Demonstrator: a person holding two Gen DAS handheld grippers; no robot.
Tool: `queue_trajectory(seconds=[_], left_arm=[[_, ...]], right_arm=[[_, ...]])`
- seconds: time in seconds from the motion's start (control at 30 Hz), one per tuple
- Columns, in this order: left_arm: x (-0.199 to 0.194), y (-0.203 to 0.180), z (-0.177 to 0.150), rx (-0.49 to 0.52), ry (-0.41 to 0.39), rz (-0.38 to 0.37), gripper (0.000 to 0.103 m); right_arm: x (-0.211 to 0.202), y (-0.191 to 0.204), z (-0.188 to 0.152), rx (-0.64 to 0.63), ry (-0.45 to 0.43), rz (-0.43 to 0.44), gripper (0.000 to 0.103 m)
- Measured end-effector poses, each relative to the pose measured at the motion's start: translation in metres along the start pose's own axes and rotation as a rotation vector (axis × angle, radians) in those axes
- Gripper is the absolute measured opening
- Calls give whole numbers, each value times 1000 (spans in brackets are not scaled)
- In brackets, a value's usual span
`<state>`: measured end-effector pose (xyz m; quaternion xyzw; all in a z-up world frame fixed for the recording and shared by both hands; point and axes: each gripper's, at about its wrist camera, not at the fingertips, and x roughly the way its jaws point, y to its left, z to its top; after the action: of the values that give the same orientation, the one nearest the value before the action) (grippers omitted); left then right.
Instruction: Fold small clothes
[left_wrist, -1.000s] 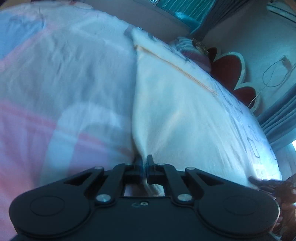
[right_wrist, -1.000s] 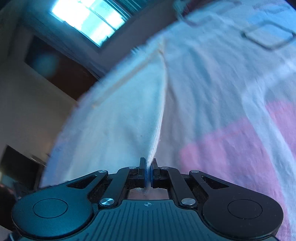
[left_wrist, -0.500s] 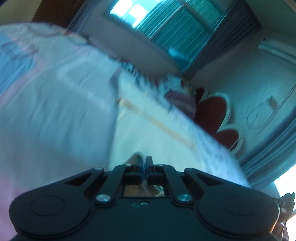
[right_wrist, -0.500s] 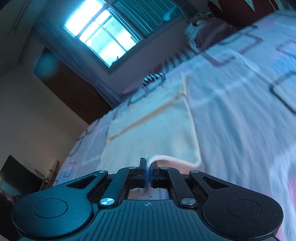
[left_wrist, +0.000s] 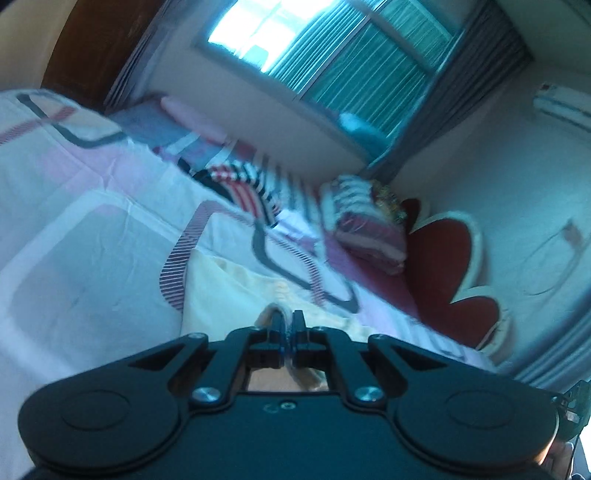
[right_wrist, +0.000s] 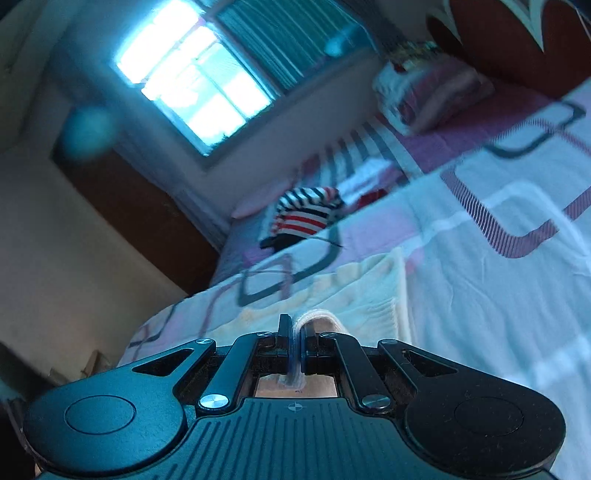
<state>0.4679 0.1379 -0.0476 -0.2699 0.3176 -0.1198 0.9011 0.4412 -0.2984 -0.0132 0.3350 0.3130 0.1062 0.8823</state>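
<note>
- Left gripper: black jaws pinched tight together, with a fold of the pale cream knitted garment trapped between them, its edge curling up at 11 o'clock of the tips.
- Right gripper: jaws equally closed, a thin white hem of the same cream garment sandwiched in the slot and looping out toward 1 o'clock.
- Outward from both tips, the rest of that garment lies flat on the white-and-pink patterned bedsheet, spreading from 10 to 1 o'clock ahead of each gripper.
- So both near corners are pinched and the far part is down: this reads as the fold-over step, the lifted edge being carried across the part that rests on the bed.
- Further out, at 12 o'clock in the right wrist view, a red, white and navy striped garment sits crumpled near the bed's far edge, well apart from the cream one; likely another piece to fold.
- At 1 o'clock, a striped pillow against the dark red scalloped headboard; the bright window sits beyond.
- Both views are smeared, so I cannot tell how squarely the lifted edge lines up with the far one.
- Next call: lower both corners together onto the far edge, keep them level, and only then let the jaws part.
</note>
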Motion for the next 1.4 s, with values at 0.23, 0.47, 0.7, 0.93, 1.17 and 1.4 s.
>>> queue_trajectory(seconds=[0.23, 0.47, 0.7, 0.93, 1.17, 1.4], left_arm=[[73, 25, 17, -16, 83, 46, 2], [118, 38, 20, -1, 119, 68, 7], [109, 39, 25, 5, -26, 46, 79], [129, 26, 27, 227, 106, 93, 49], [145, 22, 19, 324, 158, 135, 23], [110, 15, 12, 369, -76, 60, 1]], right_arm=[[82, -51, 17, 74, 71, -35, 3], [126, -79, 30, 129, 107, -45, 3], [124, -80, 37, 33, -38, -94, 73], [132, -68, 39, -131, 39, -62, 50], [173, -60, 21, -295, 165, -167, 11], [151, -52, 12, -356, -4, -116, 2]])
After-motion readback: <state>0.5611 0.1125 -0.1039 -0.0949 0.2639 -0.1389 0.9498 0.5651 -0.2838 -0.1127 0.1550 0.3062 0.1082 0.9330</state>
